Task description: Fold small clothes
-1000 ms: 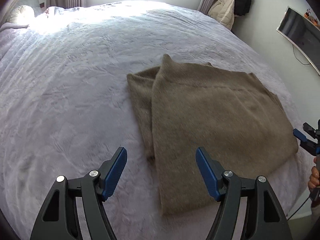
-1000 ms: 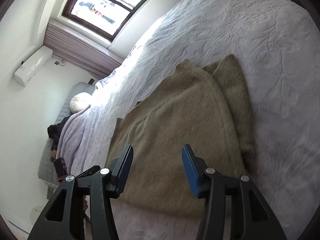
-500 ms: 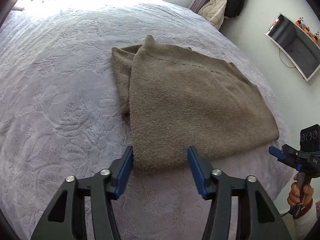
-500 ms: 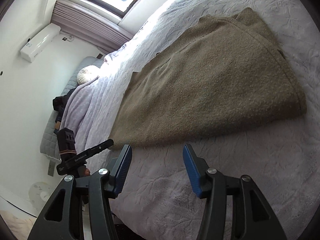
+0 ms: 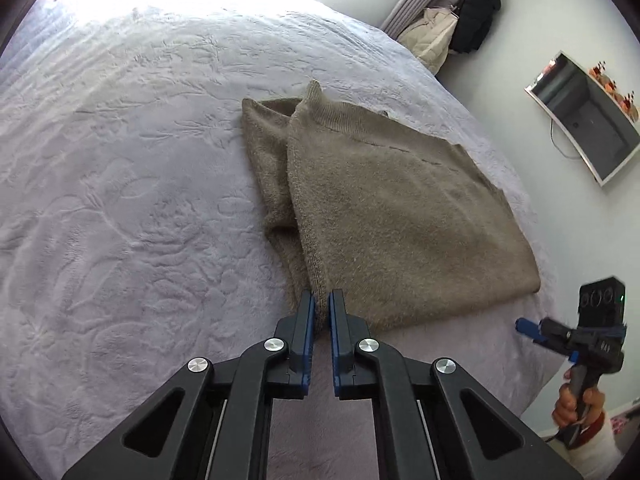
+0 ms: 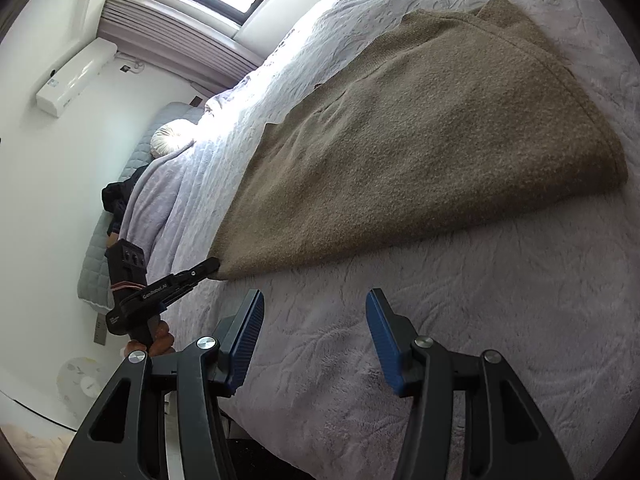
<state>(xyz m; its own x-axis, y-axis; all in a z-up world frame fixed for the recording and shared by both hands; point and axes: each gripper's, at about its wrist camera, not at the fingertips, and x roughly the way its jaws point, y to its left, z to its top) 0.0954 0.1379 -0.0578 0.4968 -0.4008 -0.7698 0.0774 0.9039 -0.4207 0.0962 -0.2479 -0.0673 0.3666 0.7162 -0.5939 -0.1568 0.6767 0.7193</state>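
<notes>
Closing in over the past half second, the left gripper (image 5: 321,307) now pinches the near corner of the brown sweater (image 5: 392,216), which lies folded on the lavender bedspread (image 5: 120,200); the right gripper (image 6: 316,330) (jaws spread wide, holding nothing) hovers just short of the garment's near edge

The left gripper (image 5: 321,307) has its blue-padded jaws drawn almost together, pinched on the near corner of the sweater (image 5: 400,216), its black arms reaching forward and low; seen from the right wrist, its tip (image 6: 210,265) meets that same corner, held by a hand (image 6: 154,338) on the grip; the right gripper (image 6: 316,332) holds its jaws wide apart with nothing between them, just short of the sweater's edge; the right hand (image 5: 576,404) grips its handle.
</notes>
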